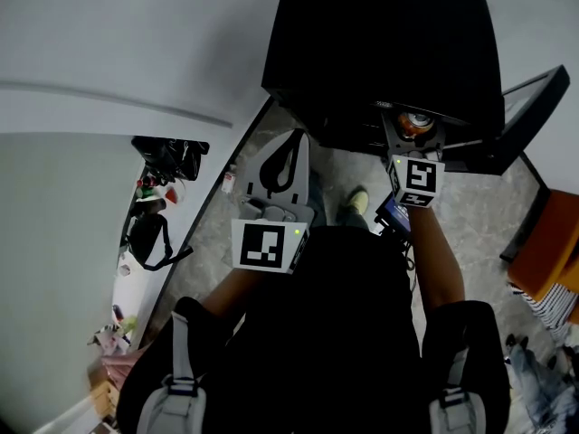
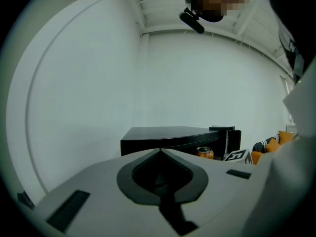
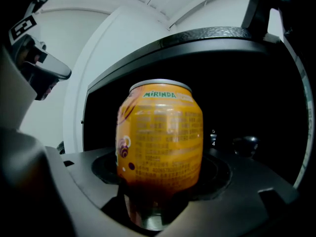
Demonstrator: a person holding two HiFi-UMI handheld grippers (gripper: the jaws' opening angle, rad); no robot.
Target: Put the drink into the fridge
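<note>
Can (image 3: 160, 147), just one, sits clamped in right claw (image 3: 159, 194).

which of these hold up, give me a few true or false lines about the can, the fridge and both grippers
The right gripper holds an orange can between its jaws. True.
The left gripper carries a bottle. False: its jaws are together, with nothing between them.
The can lies on its side. False: it is upright.
The black fridge has its door open. True.
The can stands released on a fridge shelf. False: the right gripper grips it at the fridge's opening.
</note>
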